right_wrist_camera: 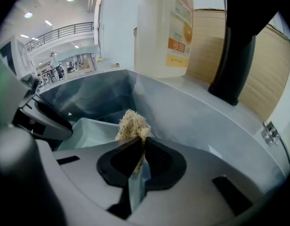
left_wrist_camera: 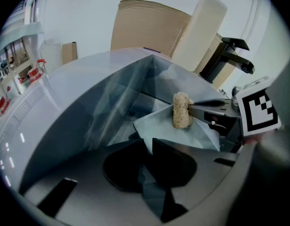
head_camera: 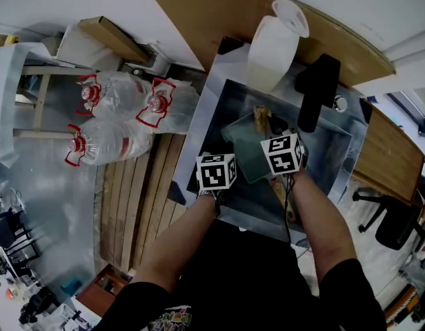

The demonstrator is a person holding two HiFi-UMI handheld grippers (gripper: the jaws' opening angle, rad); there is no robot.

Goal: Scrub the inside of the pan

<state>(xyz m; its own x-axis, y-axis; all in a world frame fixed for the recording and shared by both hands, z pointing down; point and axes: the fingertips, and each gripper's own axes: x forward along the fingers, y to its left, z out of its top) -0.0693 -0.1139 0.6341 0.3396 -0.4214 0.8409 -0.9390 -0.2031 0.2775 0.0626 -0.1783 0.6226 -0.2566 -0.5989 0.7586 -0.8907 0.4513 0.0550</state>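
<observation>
A pale green square pan (head_camera: 248,150) lies tilted inside the steel sink (head_camera: 333,150). My left gripper (left_wrist_camera: 149,147) is shut on the pan's near rim (left_wrist_camera: 157,126). My right gripper (right_wrist_camera: 141,146) is shut on a tan fibrous scrubber (right_wrist_camera: 132,124), whose tip rests on the inside of the pan (right_wrist_camera: 91,131) near its far edge. From the left gripper view the scrubber (left_wrist_camera: 181,110) stands upright on the pan with the right gripper (left_wrist_camera: 215,113) behind it. In the head view both marker cubes sit side by side over the sink, left (head_camera: 216,172) and right (head_camera: 283,154).
A white detergent jug (head_camera: 274,43) stands on the sink's back rim, with a black faucet (head_camera: 316,88) to its right. A wooden board (head_camera: 219,12) leans behind. Large water bottles (head_camera: 123,119) lie on the floor at the left. A wooden desk (head_camera: 388,157) is at the right.
</observation>
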